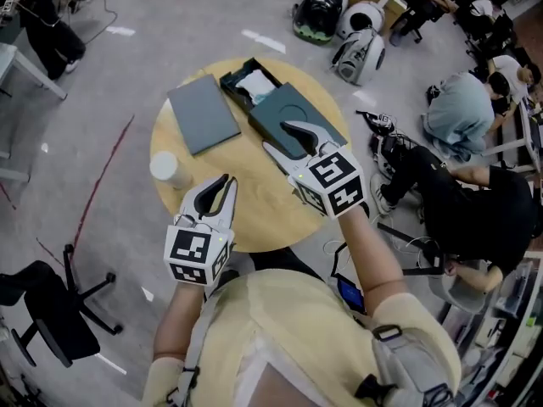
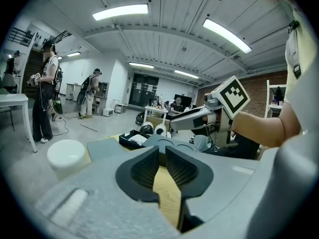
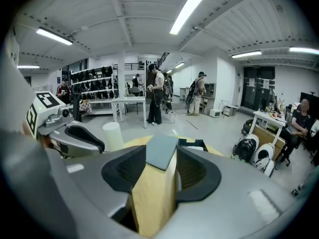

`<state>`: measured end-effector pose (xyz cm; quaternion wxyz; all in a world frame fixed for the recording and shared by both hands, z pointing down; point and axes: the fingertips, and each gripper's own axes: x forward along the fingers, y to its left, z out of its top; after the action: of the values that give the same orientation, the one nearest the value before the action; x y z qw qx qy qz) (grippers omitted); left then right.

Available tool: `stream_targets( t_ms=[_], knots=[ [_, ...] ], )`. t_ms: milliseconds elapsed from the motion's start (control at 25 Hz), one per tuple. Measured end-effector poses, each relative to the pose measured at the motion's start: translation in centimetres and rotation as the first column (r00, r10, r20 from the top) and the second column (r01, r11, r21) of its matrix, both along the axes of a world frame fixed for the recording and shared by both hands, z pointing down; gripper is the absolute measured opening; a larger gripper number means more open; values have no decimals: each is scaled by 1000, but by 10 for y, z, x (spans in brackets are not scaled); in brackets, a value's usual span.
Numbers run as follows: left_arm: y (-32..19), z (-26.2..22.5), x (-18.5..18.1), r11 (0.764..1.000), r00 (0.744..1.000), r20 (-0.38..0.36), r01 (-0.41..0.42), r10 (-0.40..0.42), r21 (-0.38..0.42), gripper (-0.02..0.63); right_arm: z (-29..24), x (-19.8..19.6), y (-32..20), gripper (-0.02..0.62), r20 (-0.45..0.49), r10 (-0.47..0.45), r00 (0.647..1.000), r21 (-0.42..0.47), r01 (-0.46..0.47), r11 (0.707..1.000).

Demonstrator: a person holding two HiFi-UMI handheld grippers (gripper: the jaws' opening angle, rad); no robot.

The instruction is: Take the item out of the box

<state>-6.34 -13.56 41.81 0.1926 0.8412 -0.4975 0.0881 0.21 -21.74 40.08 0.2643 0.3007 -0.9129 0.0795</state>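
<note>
Both released, empty: left gripper (image 1: 222, 185) at near edge of table (image 1: 254, 206), right gripper (image 1: 277, 136) over grey insert (image 1: 297, 107) corner; bare wood between.

Table (image 1: 254, 214): one, round.
On the table: one box (image 1: 236, 81), open, holding one white item (image 1: 254, 86); one grey lid (image 1: 204, 113); one dark tray (image 1: 287, 113); one white cup (image 1: 167, 168).
Grippers: two, the left gripper (image 1: 226, 180) and the right gripper (image 1: 276, 136).
Floor: three helmet-like shells (image 1: 318, 13) (image 1: 363, 15) (image 1: 358, 56), far right; one black chair (image 1: 51, 312), near left.
</note>
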Motion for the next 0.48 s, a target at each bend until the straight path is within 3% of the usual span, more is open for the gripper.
stream_targets(
  t_ms=[480],
  knots=[
    [-69, 16, 24, 998, 998, 16, 56, -56, -16, 46, 17, -13, -88, 202, -139, -152, 979, -11, 152, 988]
  ],
)
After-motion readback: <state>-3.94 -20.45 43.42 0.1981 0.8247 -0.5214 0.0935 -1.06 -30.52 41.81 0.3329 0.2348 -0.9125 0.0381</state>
